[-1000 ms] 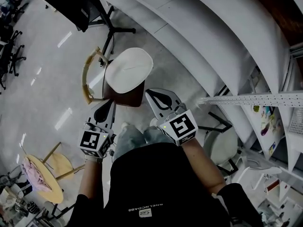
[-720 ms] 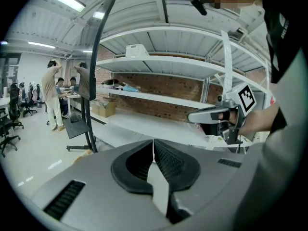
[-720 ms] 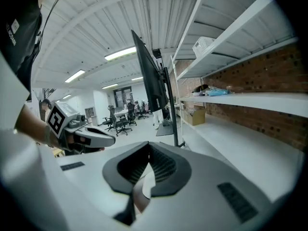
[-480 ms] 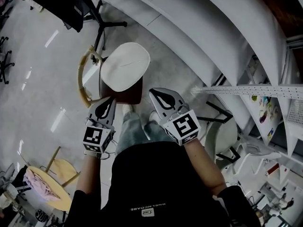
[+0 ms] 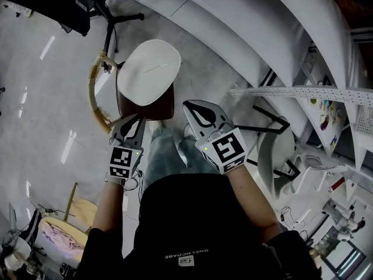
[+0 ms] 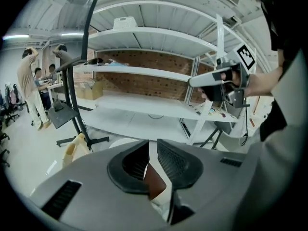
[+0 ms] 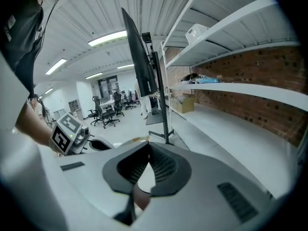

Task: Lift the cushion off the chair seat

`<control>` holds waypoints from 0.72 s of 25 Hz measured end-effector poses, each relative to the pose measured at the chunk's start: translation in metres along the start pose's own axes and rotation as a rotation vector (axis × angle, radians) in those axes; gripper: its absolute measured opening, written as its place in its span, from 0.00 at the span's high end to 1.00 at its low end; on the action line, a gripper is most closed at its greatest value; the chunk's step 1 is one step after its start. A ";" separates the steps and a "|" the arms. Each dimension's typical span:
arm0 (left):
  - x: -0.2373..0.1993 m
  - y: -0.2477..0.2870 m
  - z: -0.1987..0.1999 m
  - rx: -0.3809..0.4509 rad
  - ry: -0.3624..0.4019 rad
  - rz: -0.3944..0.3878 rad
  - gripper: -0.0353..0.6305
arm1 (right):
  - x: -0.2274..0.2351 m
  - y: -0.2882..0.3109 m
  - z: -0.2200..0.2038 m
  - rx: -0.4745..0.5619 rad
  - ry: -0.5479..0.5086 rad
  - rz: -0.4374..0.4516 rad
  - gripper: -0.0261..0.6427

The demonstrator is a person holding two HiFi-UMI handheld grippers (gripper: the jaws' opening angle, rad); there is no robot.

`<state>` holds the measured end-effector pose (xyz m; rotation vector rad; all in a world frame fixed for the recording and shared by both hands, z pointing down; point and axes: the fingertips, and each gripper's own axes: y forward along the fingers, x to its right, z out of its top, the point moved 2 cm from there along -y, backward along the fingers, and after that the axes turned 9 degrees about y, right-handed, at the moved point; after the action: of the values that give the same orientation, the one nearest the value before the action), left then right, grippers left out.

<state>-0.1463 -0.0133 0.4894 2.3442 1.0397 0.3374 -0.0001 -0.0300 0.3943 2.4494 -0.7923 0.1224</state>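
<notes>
The cushion [image 5: 148,69] lay flat on the chair [image 5: 152,111], a pale round pad covering nearly all of the brown seat, with one faint crease across its top. It looked thin, soft and light, so it would likely sag or fold if raised by one edge. It did not seem fragile, and its cover did not look slippery. The best hold seemed to be the rim nearest the person, pinched at two spots well apart so the pad came up level, with the seat board left out of the pinch. The left tool [image 5: 137,119] hovered near that rim without touching it. Its jaws had just been opening and stood slightly parted, with nothing between them. The right tool [image 5: 186,105] hung just beside the seat, clenched on nothing. The chair stood on a grey floor [image 5: 46,98] beside white shelves [image 5: 233,16].
</notes>
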 end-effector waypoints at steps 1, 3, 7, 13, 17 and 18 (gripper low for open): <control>-0.001 0.005 -0.006 -0.014 0.007 -0.010 0.85 | 0.002 0.003 -0.003 -0.008 0.002 -0.009 0.95; -0.003 0.016 -0.020 -0.043 0.019 -0.025 0.82 | 0.006 0.008 -0.008 -0.023 0.008 -0.026 0.95; -0.006 0.040 -0.049 -0.099 0.039 -0.046 0.76 | 0.013 0.019 -0.022 -0.057 0.006 -0.053 0.95; -0.012 0.077 -0.096 -0.197 0.066 -0.062 0.67 | 0.027 0.031 -0.048 -0.107 0.036 -0.088 0.95; -0.019 0.102 -0.129 -0.250 0.040 -0.068 0.62 | 0.035 0.038 -0.063 -0.137 0.065 -0.113 0.95; -0.020 0.108 -0.136 -0.262 0.039 -0.071 0.62 | 0.036 0.039 -0.066 -0.143 0.069 -0.118 0.95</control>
<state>-0.1531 -0.0358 0.6630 2.0706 1.0278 0.4642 0.0131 -0.0395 0.4773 2.3370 -0.6039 0.1012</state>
